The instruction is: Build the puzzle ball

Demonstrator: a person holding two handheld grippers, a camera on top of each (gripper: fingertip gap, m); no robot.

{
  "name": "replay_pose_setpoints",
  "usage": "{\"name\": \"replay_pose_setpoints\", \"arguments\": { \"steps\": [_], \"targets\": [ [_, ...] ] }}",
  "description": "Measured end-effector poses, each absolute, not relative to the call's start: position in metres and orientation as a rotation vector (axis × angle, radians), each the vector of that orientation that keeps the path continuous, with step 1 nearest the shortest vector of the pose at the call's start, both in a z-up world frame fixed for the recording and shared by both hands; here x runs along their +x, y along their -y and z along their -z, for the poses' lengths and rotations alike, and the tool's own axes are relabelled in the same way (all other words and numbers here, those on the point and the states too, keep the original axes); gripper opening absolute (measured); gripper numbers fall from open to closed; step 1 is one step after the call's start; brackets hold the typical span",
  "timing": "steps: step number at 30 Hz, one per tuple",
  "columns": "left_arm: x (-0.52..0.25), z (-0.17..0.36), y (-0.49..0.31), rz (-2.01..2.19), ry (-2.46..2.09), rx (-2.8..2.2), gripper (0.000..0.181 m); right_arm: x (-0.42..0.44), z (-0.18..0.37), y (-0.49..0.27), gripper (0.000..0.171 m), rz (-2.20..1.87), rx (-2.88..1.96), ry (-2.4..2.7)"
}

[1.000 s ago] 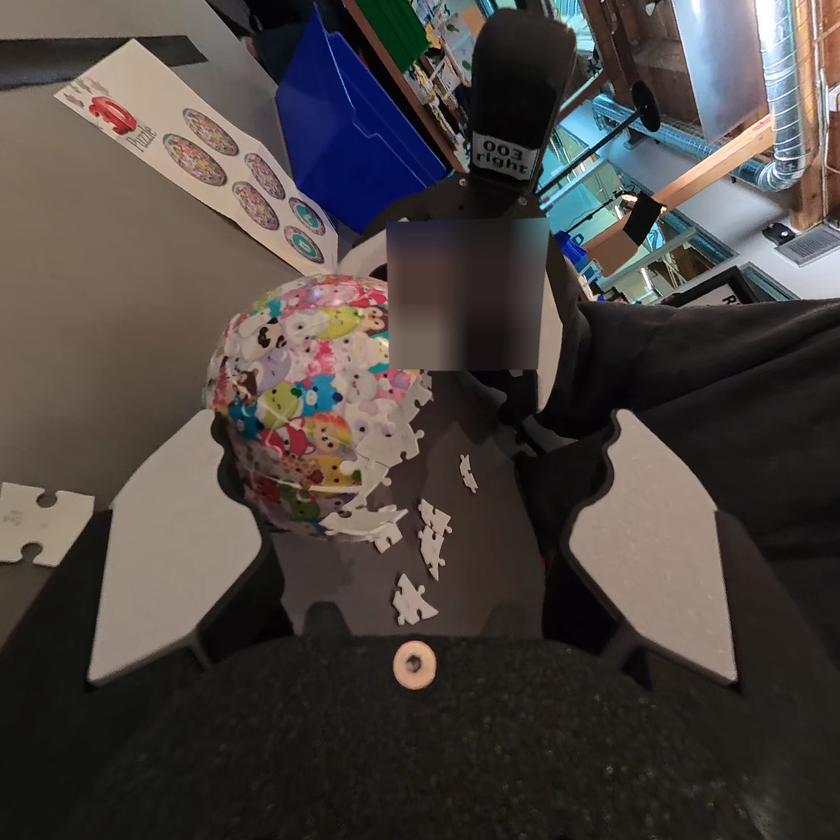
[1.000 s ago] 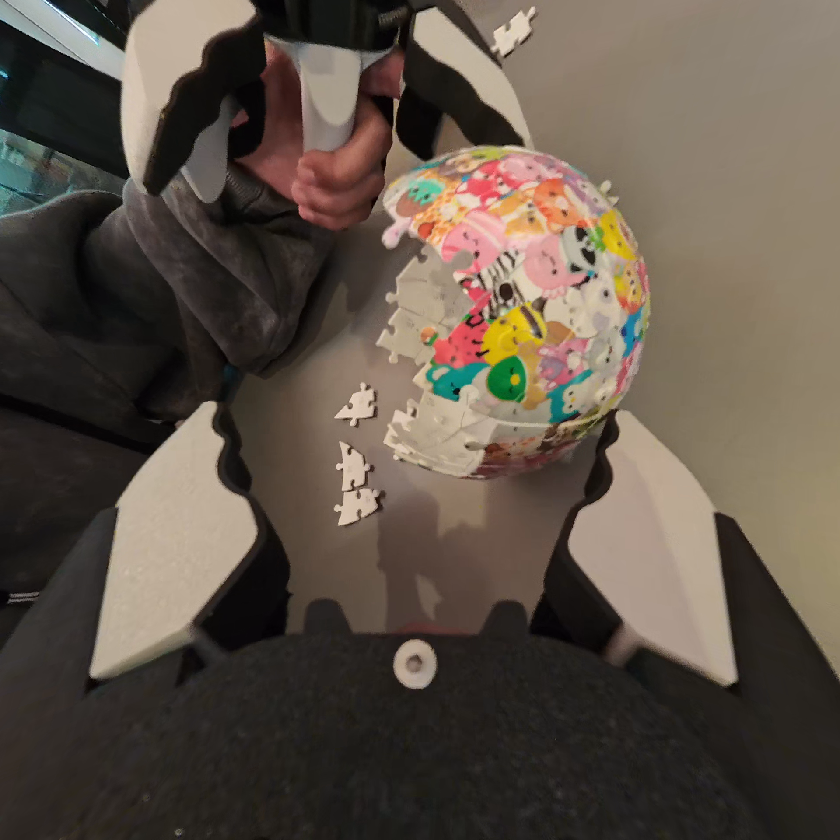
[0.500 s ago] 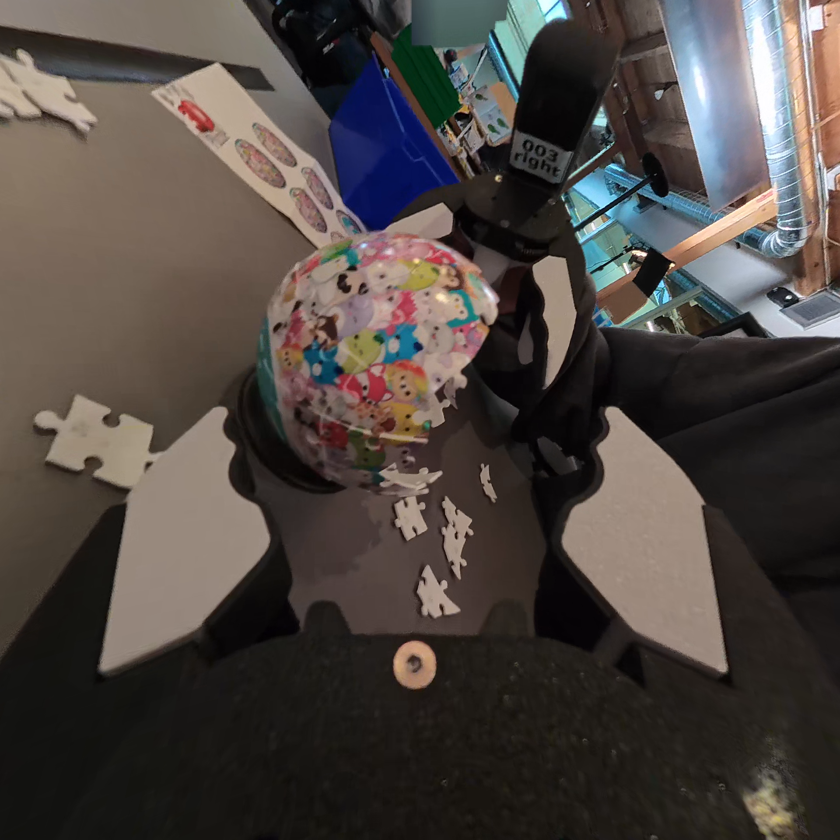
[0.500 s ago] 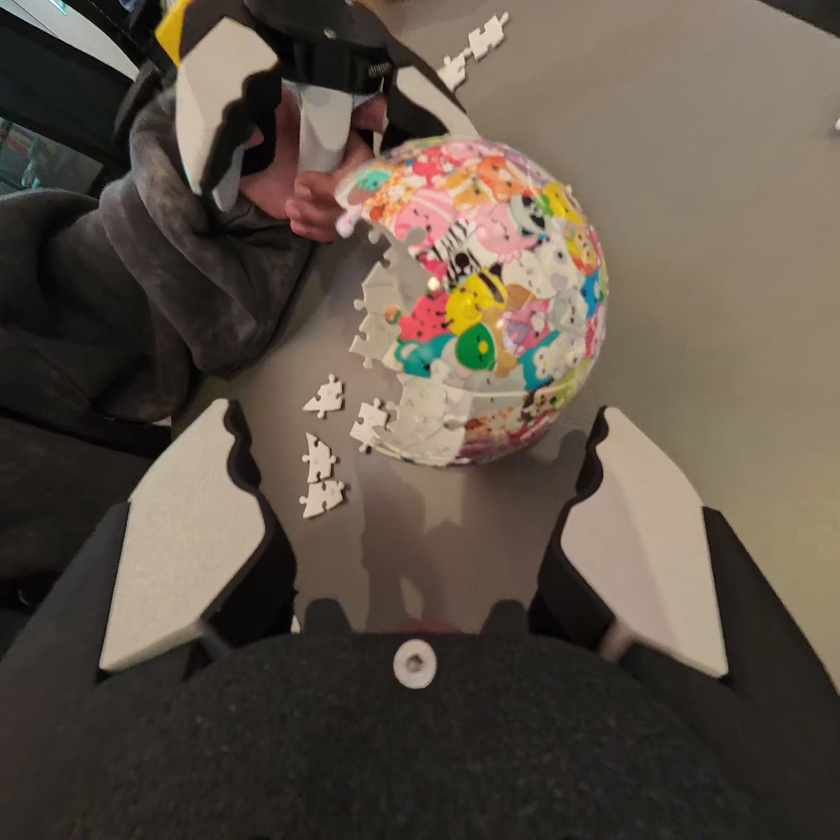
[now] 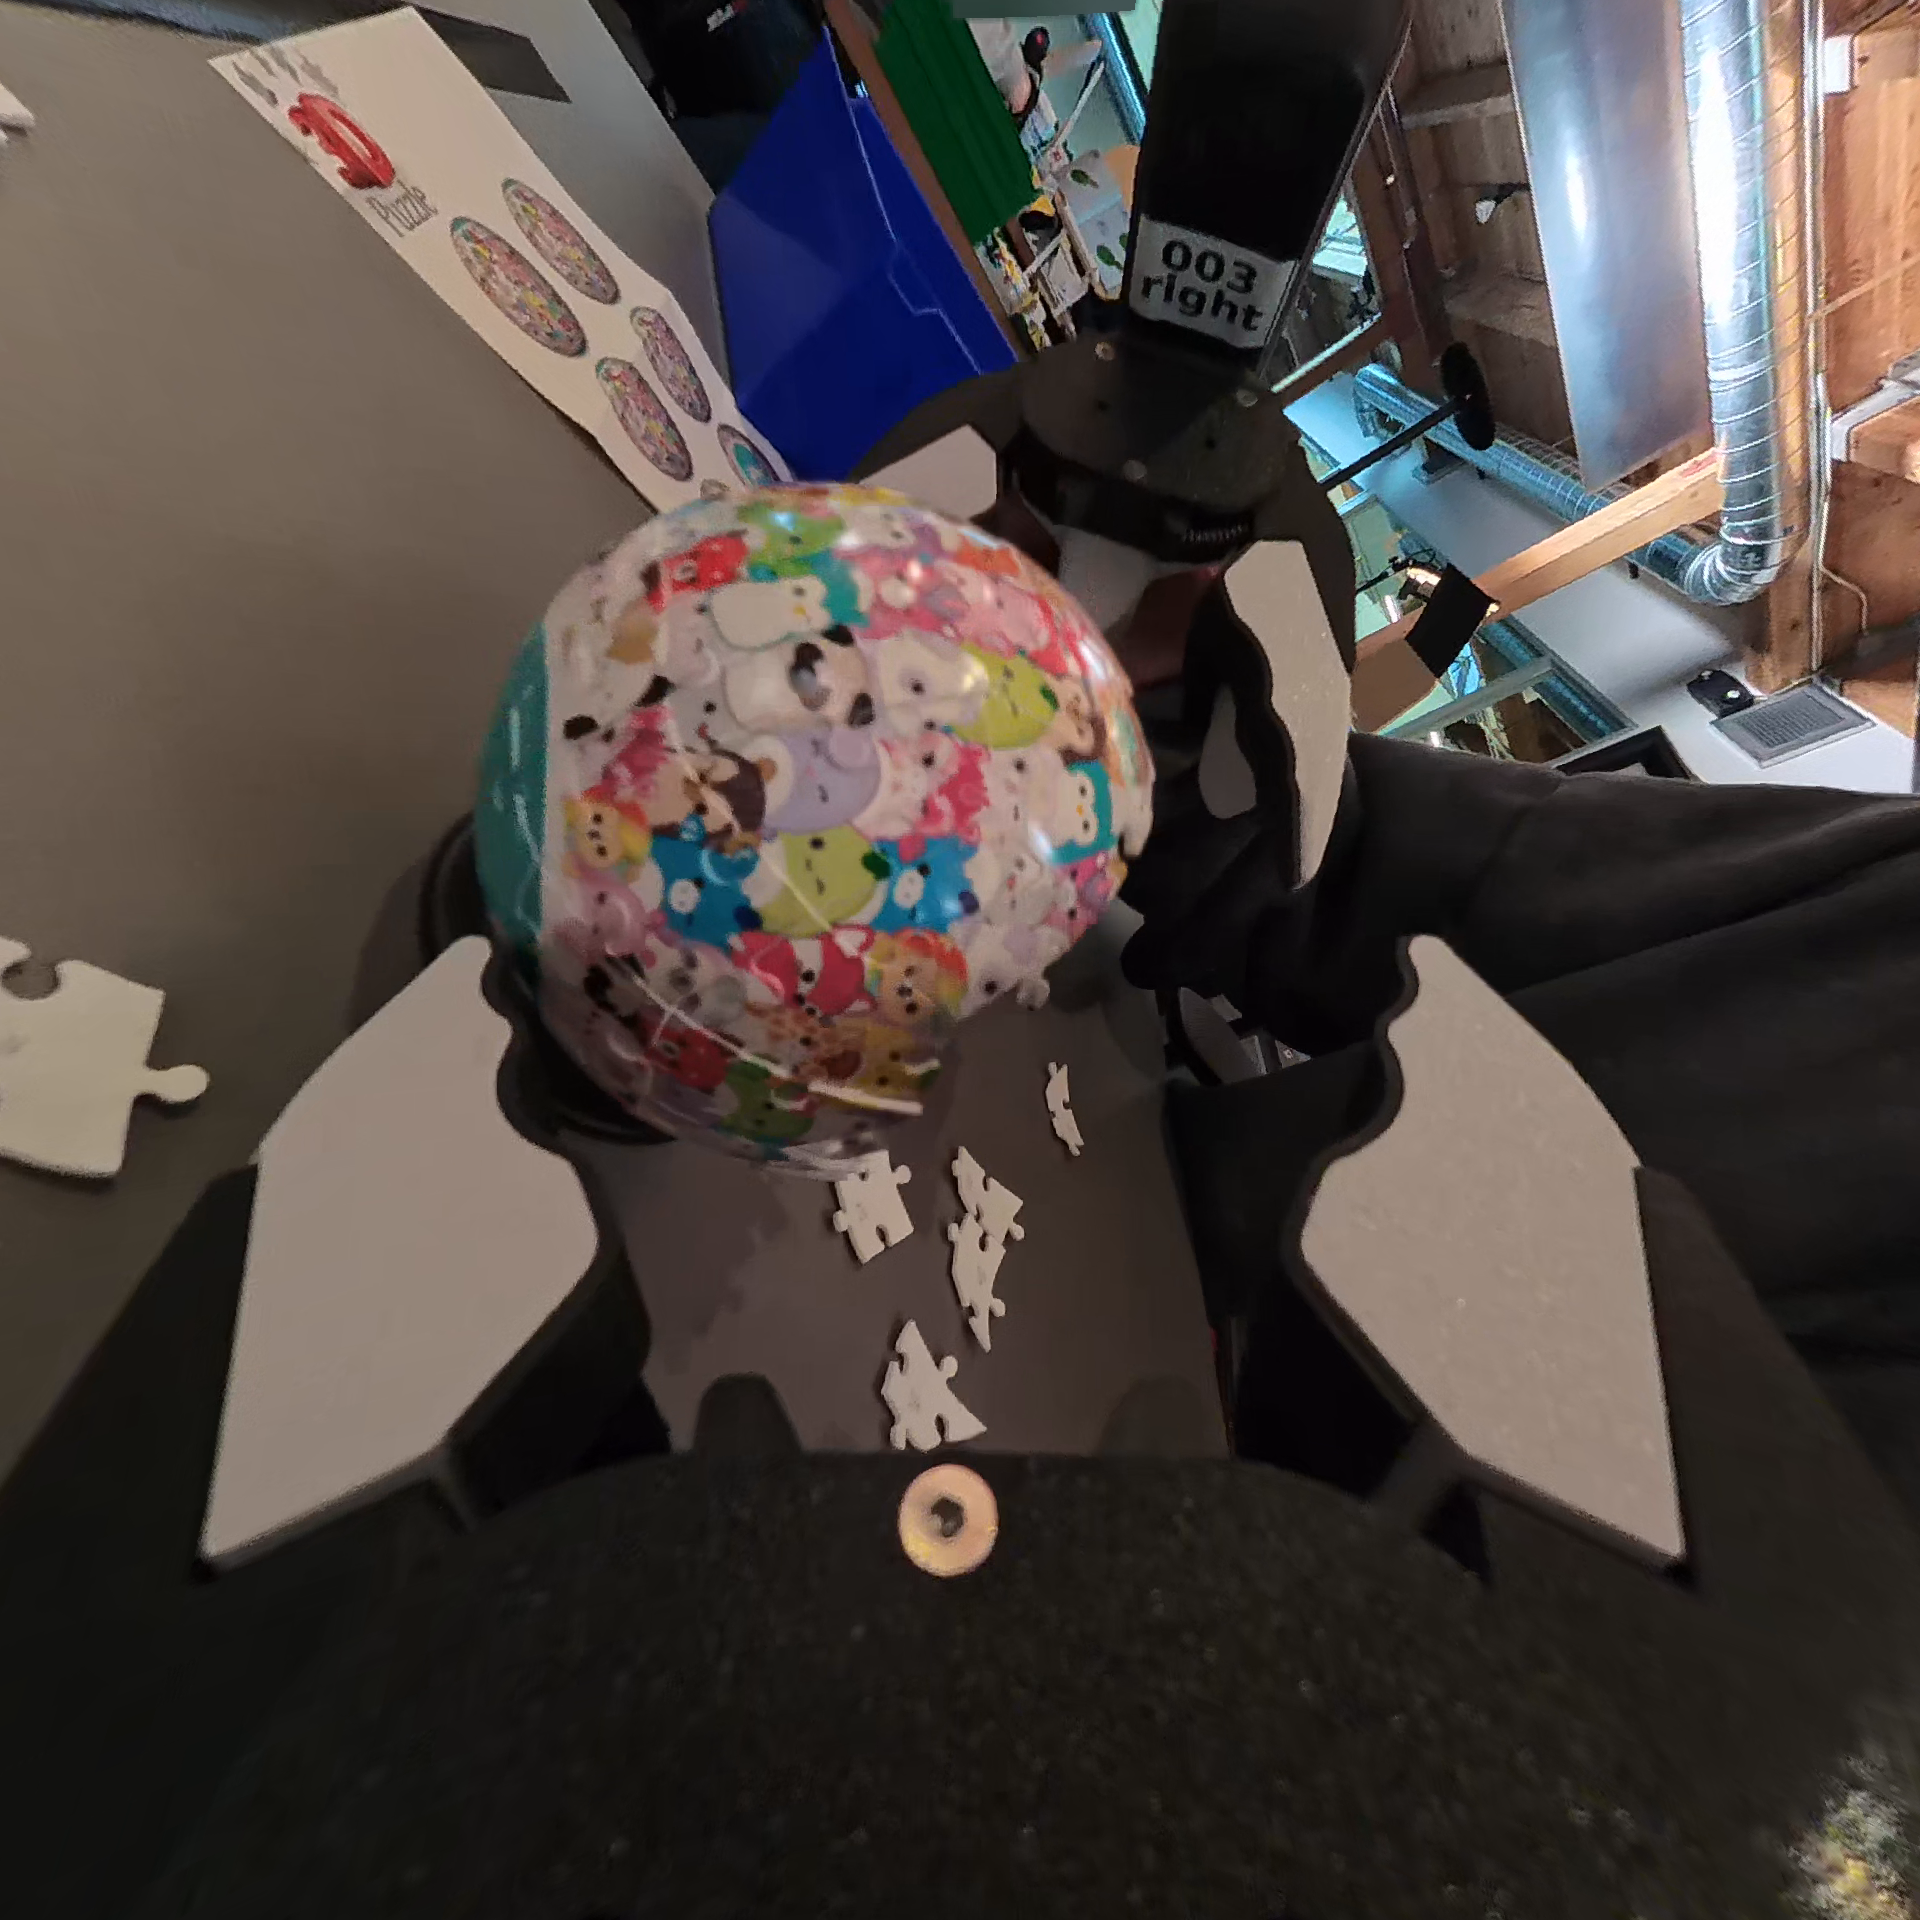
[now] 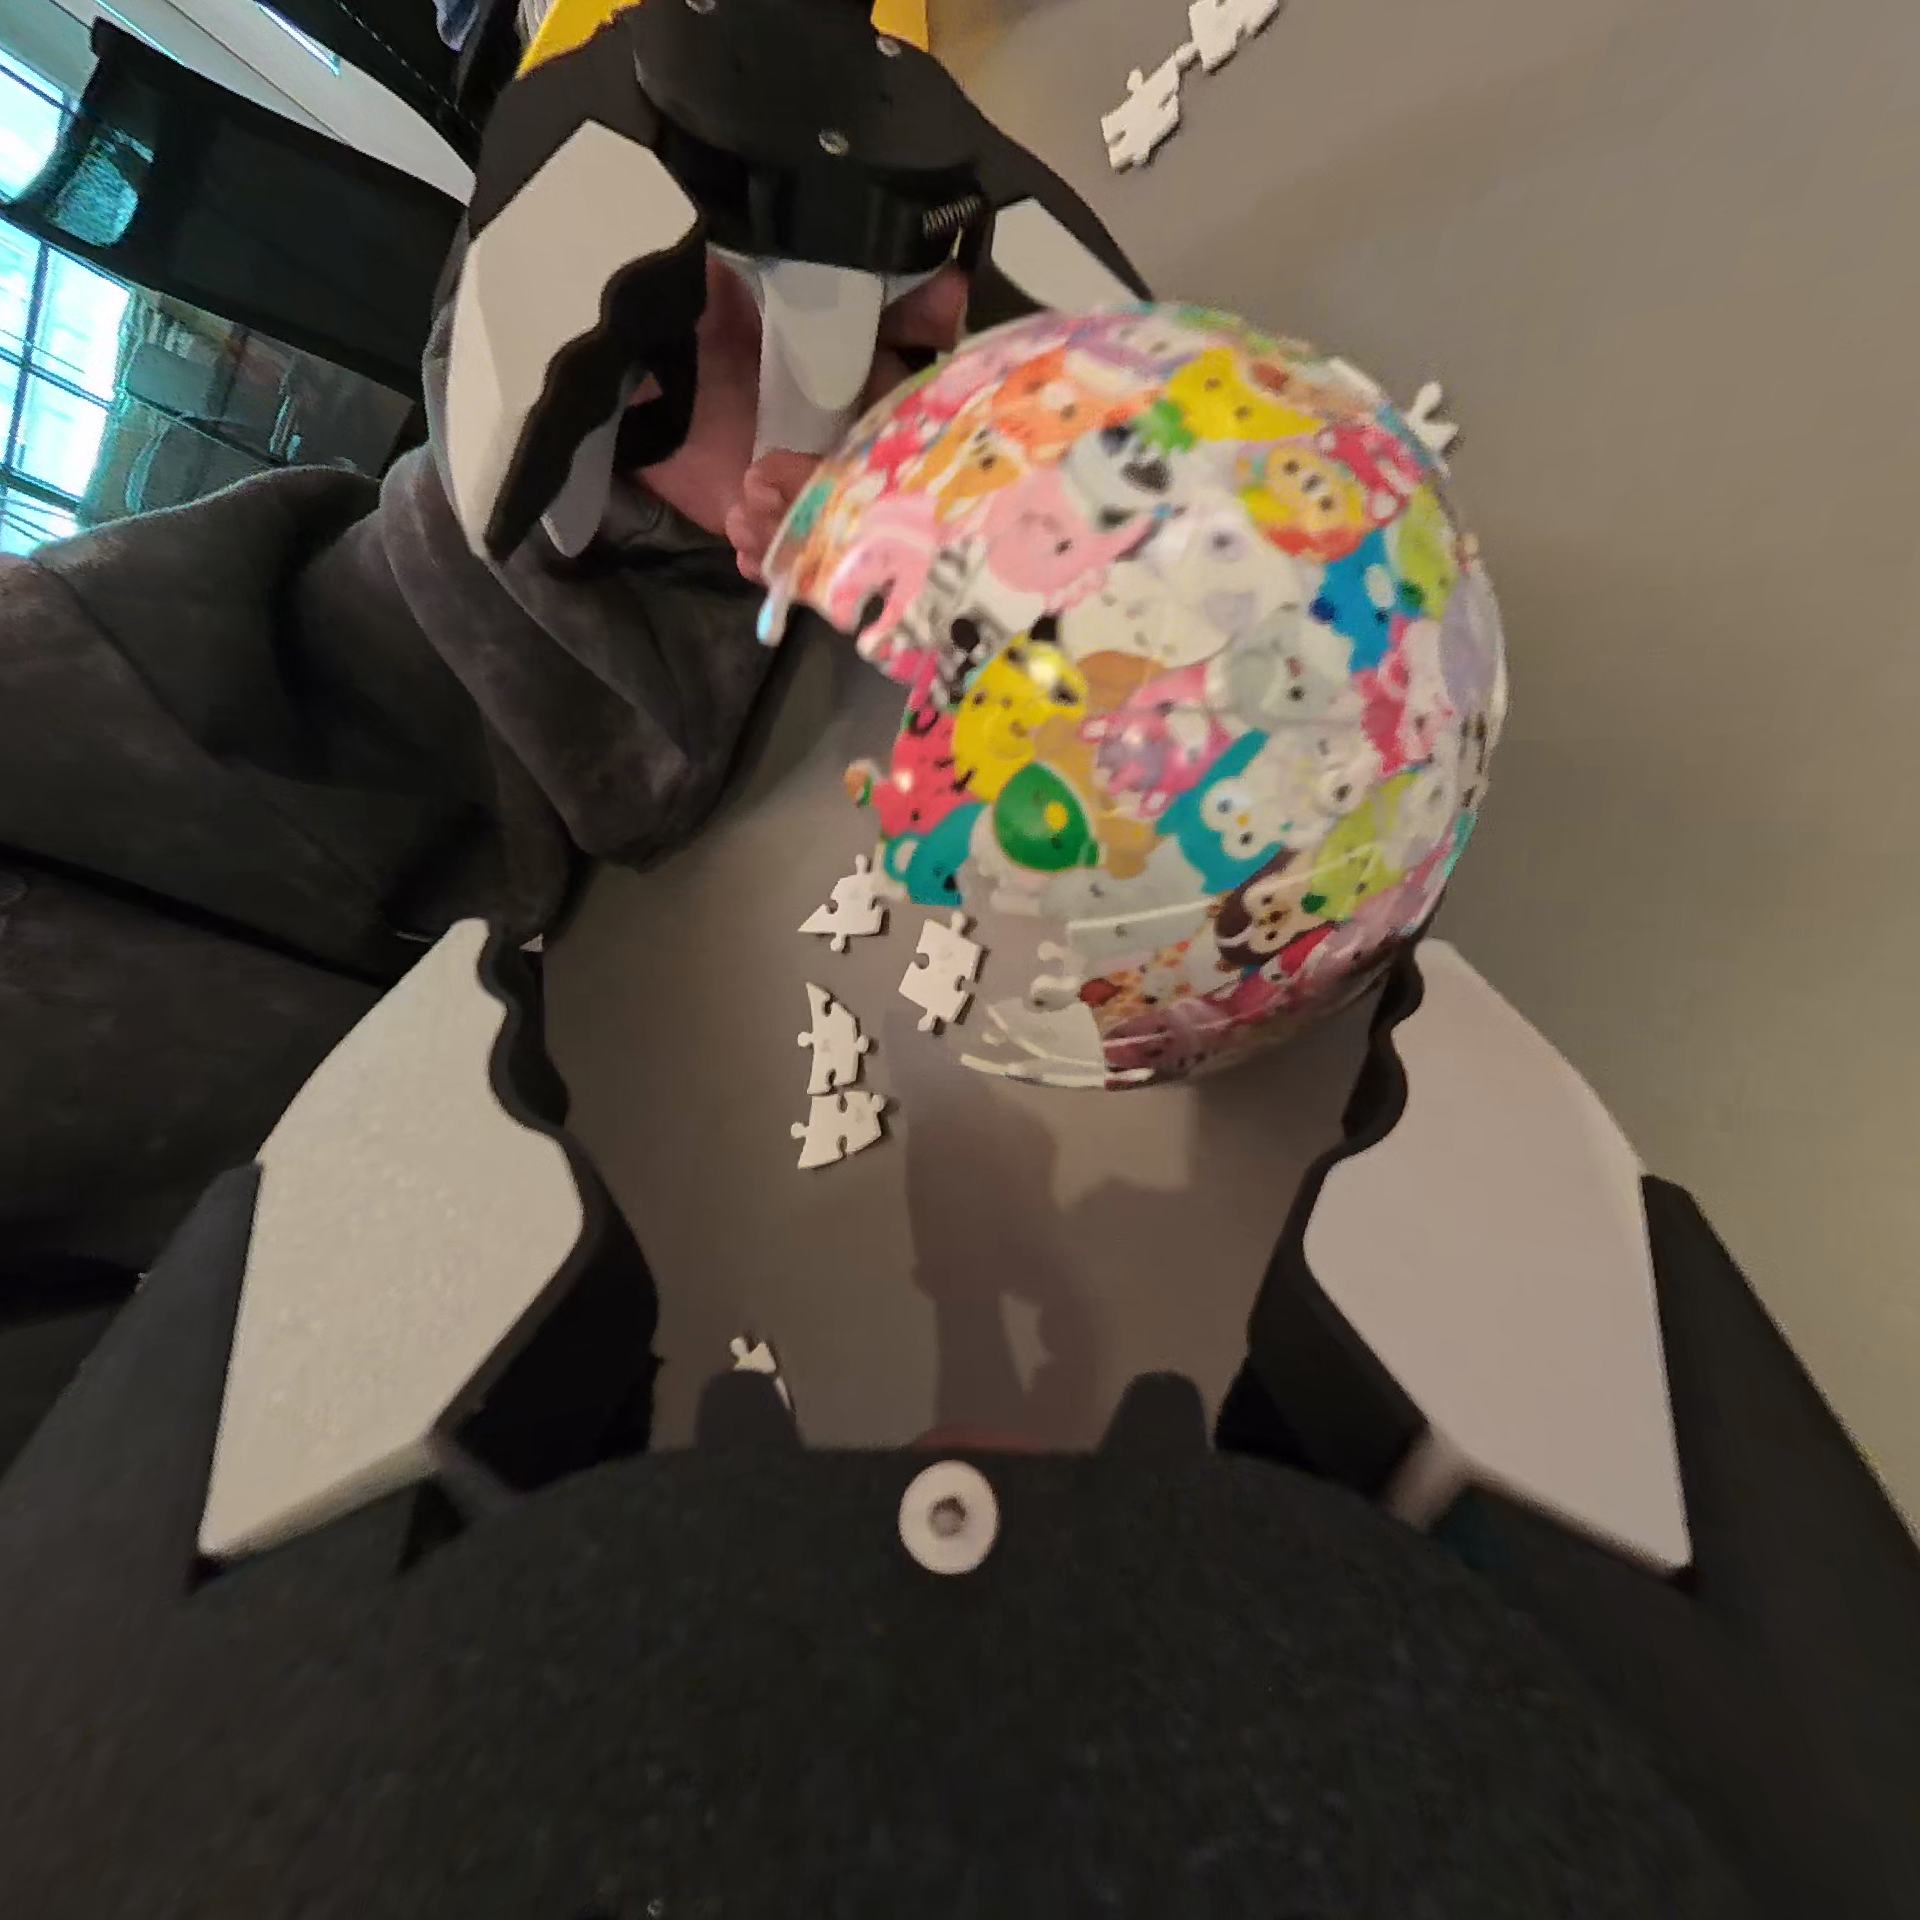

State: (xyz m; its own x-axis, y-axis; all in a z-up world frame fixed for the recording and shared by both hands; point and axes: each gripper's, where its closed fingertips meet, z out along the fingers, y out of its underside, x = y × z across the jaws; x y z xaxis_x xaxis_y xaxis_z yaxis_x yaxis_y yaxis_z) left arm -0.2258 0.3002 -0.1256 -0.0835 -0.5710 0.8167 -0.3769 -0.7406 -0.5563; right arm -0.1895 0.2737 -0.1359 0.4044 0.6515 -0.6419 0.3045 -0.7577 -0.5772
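The puzzle ball (image 5: 810,862), covered in bright cartoon animals, rests on the grey table (image 5: 208,520). In the right wrist view the ball (image 6: 1195,707) has an open gap on its left side with white piece backs at the lower edge. Several small white loose pieces (image 5: 935,1247) lie beside it, also in the right wrist view (image 6: 842,1039). My left gripper (image 5: 951,1039) is open and empty, its left finger close by the ball's lower side. My right gripper (image 6: 951,1039) is open and empty, its right finger next to the ball's base. The grippers face each other across the ball.
A printed instruction sheet (image 5: 540,260) lies on the table's far side, with a blue bin (image 5: 842,291) beyond it. Large white puzzle pieces lie at the left (image 5: 73,1070) and far off (image 6: 1174,94). A person's dark sleeve (image 6: 312,727) borders the table. My right fingertips sit around 8 cm from my left ones.
The ball has turned, so its gap no longer faces the left wrist view. Both grippers have shifted around it and stay open.
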Motion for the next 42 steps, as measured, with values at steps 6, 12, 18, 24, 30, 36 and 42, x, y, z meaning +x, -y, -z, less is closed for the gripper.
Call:
{"name": "replay_pose_setpoints", "arguments": {
  "steps": [6, 12, 18, 24, 30, 36, 42],
  "targets": [
    [-0.226, 0.111, -0.309, 1.901, -1.028, -1.960, 0.145, -0.191, 0.130, -0.289, 0.145, -1.189, -2.241, 0.860],
    [-0.226, 0.112, -0.313, 1.926, -0.978, -1.932, 0.139, -0.191, 0.136, -0.289, 0.143, -1.120, -2.206, 0.899],
    [-0.235, 0.113, -0.319, 1.902, -0.942, -1.918, 0.138, -0.166, 0.139, -0.285, 0.135, -0.831, -2.189, 0.933],
    [-0.280, 0.104, -0.315, 1.796, -0.767, -1.855, 0.132, -0.179, 0.122, -0.226, 0.111, -0.583, -1.984, 1.078],
    [-0.318, 0.106, -0.254, 1.631, -0.690, -1.820, 0.127, -0.229, 0.193, -0.218, 0.107, -0.207, -1.948, 1.382],
    [-0.340, 0.099, -0.201, 1.779, -0.571, -1.742, 0.128, -0.238, 0.218, -0.239, 0.123, -0.354, -2.142, 1.404],
    [-0.347, 0.088, -0.192, 1.739, -0.649, -1.708, 0.128, -0.244, 0.215, -0.244, 0.125, -0.379, -2.192, 1.420]
  ]
}}
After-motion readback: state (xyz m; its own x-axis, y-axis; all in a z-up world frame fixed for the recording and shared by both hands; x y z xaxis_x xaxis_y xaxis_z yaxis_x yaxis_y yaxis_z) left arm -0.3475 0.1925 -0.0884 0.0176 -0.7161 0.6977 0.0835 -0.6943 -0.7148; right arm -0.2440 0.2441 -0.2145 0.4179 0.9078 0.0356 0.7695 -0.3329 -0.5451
